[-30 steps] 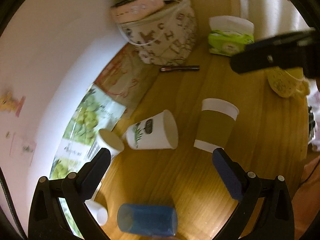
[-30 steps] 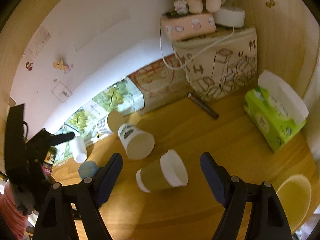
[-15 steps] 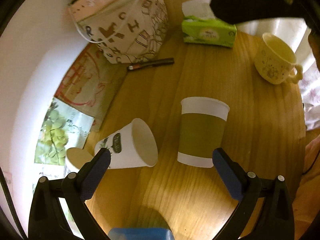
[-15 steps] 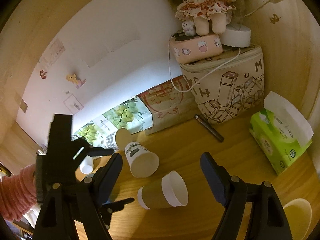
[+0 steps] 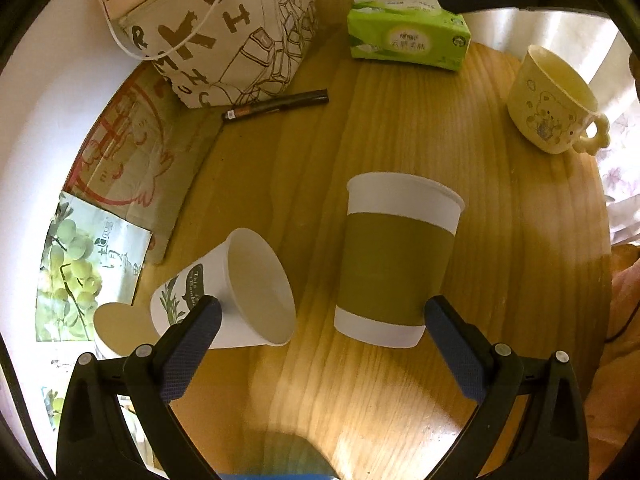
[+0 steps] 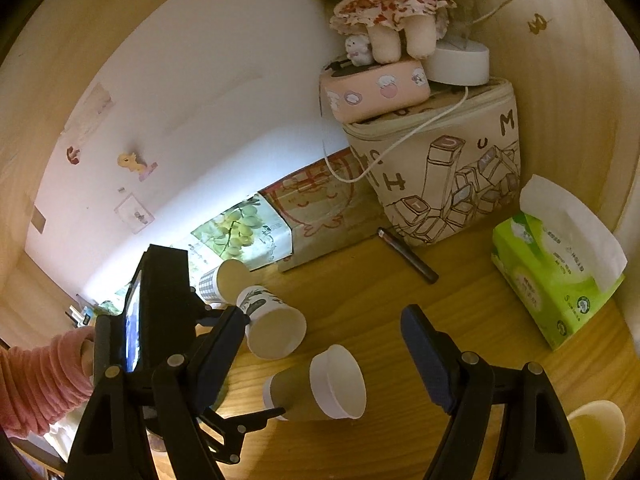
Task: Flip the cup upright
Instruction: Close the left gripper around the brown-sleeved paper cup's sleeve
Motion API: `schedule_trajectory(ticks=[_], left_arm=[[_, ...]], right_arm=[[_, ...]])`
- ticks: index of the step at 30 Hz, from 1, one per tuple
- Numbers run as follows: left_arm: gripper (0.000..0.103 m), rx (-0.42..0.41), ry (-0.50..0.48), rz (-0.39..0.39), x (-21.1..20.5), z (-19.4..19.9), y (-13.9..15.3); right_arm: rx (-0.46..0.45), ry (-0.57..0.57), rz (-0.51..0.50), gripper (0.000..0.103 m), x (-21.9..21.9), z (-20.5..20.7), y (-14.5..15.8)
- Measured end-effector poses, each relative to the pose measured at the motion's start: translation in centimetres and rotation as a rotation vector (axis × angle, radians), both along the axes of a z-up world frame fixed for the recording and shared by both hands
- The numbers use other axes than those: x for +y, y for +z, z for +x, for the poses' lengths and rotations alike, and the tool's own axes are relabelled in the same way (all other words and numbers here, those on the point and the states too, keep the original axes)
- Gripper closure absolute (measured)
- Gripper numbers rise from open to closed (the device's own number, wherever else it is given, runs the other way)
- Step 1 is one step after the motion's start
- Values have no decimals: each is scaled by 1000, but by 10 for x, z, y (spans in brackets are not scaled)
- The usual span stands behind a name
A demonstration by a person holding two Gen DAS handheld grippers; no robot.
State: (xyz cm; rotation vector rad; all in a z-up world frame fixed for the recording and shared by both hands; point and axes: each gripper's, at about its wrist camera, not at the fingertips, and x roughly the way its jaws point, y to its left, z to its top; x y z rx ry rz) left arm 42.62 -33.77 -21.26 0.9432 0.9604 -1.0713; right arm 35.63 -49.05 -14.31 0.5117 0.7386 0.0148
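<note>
A brown paper cup with white rim and base lies on its side on the wooden table, its mouth pointing away from my left gripper; it also shows in the right wrist view. My left gripper is open and empty, its fingers just short of the cup's base, one on each side. A white printed cup lies on its side to the left, near the left finger. My right gripper is open and empty, above the brown cup.
A checked cup lies behind the white one. A blue cup lies under my left gripper. A canvas bag, pen, tissue box and cream mug stand farther back. Papers lean on the wall.
My left gripper has moved forward toward the brown cup, which now sits between its fingertips. My right gripper has lifted and pulled back, so the cups look smaller.
</note>
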Motion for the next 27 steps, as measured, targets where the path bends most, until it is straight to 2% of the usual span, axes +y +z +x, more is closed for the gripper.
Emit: schedule_trajectory(ticks=[6, 12, 17, 19, 22, 24, 27], left_arm=[[1, -16, 15, -9, -1, 5, -2], [2, -26, 74, -3, -1, 17, -8], [13, -55, 100, -30, 0, 20, -3], [22, -71, 105, -37, 0, 21, -1], [28, -85, 116, -47, 1, 23, 0], [34, -123, 123, -30, 0, 25, 2], [41, -127, 136, -37, 1, 28, 4]], right_arm=[[8, 4, 1, 22, 1, 3, -2], [15, 1, 9, 22, 0, 5, -3], [16, -8, 15, 22, -1, 4, -3], [18, -11, 23, 22, -1, 4, -4], [21, -9, 26, 22, -2, 4, -4], [16, -5, 22, 22, -1, 3, -3], [12, -8, 15, 22, -1, 1, -1]])
